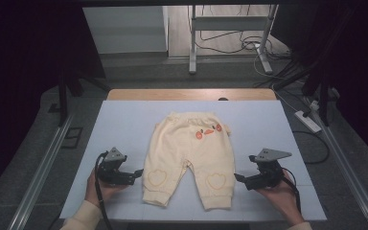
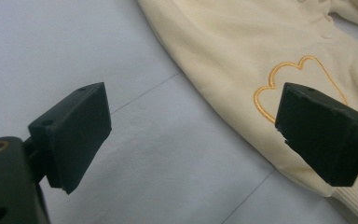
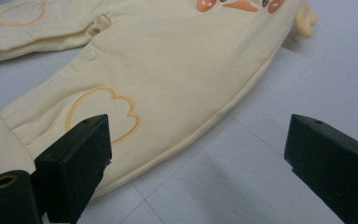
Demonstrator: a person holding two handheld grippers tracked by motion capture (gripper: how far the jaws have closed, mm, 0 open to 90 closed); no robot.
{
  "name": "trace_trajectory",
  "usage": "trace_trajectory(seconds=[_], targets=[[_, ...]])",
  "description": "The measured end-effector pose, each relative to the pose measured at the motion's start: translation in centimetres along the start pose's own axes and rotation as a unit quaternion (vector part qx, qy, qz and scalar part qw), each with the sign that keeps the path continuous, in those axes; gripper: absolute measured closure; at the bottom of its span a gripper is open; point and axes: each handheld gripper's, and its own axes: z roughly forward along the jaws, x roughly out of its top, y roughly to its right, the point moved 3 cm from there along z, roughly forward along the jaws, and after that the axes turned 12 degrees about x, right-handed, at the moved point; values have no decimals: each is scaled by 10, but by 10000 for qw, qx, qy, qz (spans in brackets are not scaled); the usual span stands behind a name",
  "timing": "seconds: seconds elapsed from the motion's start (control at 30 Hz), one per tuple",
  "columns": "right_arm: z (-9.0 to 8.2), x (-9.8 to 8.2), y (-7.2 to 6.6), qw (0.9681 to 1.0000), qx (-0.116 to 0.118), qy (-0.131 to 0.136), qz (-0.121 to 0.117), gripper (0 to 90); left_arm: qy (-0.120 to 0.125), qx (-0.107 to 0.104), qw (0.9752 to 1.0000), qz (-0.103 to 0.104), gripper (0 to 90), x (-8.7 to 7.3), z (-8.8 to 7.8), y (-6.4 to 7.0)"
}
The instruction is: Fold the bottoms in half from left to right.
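Observation:
A pair of small cream trousers (image 1: 187,155) lies flat on the pale blue table cover (image 1: 124,124), waist away from me and both legs toward me. Each knee carries an orange heart outline, and orange shapes sit near the waistband. My left gripper (image 1: 135,175) rests beside the left leg's outer edge, jaws open and nothing between them. In the left gripper view the trousers (image 2: 242,51) and their heart lie just ahead of the open gripper (image 2: 193,135). My right gripper (image 1: 239,178) sits beside the right leg, open too. The right gripper view has the trousers (image 3: 168,60) ahead of its gripper (image 3: 198,161).
A wooden table edge (image 1: 191,94) runs behind the cover. Beyond it stand a metal frame (image 1: 230,33) and loose cables on the floor. A white power strip (image 1: 307,120) lies at the right. Metal rails flank the table on both sides.

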Motion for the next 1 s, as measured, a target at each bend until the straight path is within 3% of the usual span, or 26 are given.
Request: trace_trajectory(seconds=[1.0], targets=[[32, 19, -26, 9991, 366, -32, -232, 79, 5, 62, 10000, 1, 103, 2, 2, 2]])
